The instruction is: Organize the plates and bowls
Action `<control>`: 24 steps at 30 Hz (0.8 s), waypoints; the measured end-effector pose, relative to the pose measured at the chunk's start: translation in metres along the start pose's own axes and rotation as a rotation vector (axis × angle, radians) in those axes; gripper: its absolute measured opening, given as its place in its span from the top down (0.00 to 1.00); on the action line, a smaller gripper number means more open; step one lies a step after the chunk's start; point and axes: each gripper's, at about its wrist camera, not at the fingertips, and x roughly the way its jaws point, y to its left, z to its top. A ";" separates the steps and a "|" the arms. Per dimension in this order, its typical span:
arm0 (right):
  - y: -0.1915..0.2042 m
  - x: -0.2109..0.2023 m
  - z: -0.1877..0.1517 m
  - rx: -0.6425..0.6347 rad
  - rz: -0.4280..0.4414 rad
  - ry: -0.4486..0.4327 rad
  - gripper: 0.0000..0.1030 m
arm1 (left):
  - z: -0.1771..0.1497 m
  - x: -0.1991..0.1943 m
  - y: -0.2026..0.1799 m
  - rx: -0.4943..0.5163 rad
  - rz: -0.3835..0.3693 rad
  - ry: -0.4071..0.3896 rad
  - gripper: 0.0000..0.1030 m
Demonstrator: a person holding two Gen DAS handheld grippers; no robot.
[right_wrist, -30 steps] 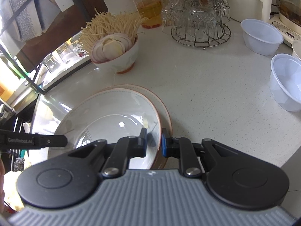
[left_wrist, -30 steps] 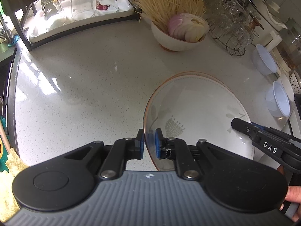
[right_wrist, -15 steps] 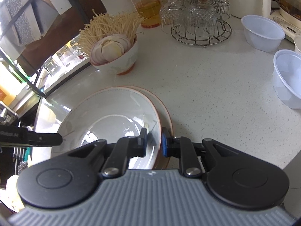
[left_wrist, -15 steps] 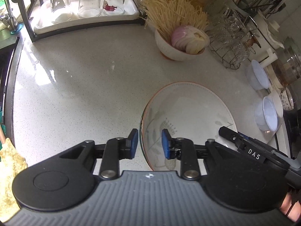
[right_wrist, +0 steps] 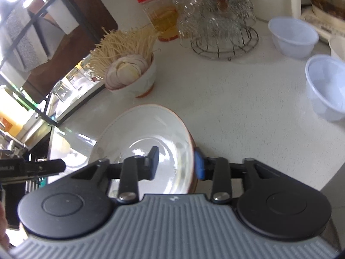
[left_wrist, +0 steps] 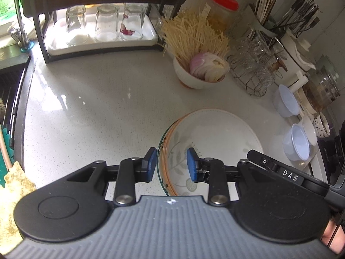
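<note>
A white plate with an orange rim and leaf pattern (left_wrist: 215, 133) lies stacked on another orange-rimmed plate on the white counter. My left gripper (left_wrist: 171, 165) is open, its fingers either side of the stack's left rim without gripping. My right gripper (right_wrist: 176, 165) is open too, its fingers either side of the same plate's (right_wrist: 151, 133) right rim. The right gripper's arm (left_wrist: 278, 172) shows at the right of the left wrist view.
A bowl of noodles and sliced onion (left_wrist: 200, 73) stands behind the plates. Two translucent plastic bowls (right_wrist: 293, 36) (right_wrist: 327, 86) sit at the right. A wire rack of glasses (right_wrist: 217, 28), a red-lidded jar (right_wrist: 159, 13) and a tray of upturned glasses (left_wrist: 103, 26) line the back.
Both grippers have opened and let go of the plate's rim. The plate has settled flat onto the plate below. Both grippers have drawn back and up a little.
</note>
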 end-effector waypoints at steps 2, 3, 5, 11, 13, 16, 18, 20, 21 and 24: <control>-0.002 -0.001 0.001 0.006 0.011 -0.007 0.57 | -0.001 -0.004 0.000 -0.006 -0.001 -0.011 0.66; -0.001 -0.002 0.001 0.004 0.005 -0.010 0.57 | -0.003 -0.006 0.000 -0.008 -0.001 -0.014 0.66; 0.002 -0.005 0.002 -0.013 -0.007 -0.024 0.56 | -0.006 -0.011 0.001 -0.010 -0.001 -0.023 0.66; 0.010 -0.024 0.003 -0.057 -0.009 -0.076 0.57 | -0.016 -0.036 0.001 -0.012 -0.002 -0.071 0.66; 0.012 -0.038 0.004 -0.065 -0.008 -0.106 0.56 | -0.018 -0.045 -0.002 0.016 0.002 -0.093 0.66; 0.014 -0.060 0.005 -0.066 0.010 -0.143 0.56 | -0.020 -0.061 -0.005 0.056 0.034 -0.134 0.66; 0.017 -0.075 0.004 -0.082 0.018 -0.168 0.56 | -0.022 -0.074 -0.005 0.052 0.033 -0.160 0.66; 0.020 -0.090 0.002 -0.106 0.022 -0.192 0.56 | -0.027 -0.087 -0.008 0.054 0.032 -0.183 0.66; 0.022 -0.098 0.000 -0.119 0.025 -0.205 0.56 | -0.029 -0.093 -0.009 0.058 0.033 -0.190 0.66; 0.026 -0.121 -0.006 -0.150 0.036 -0.233 0.57 | -0.044 -0.116 -0.017 0.074 0.033 -0.213 0.66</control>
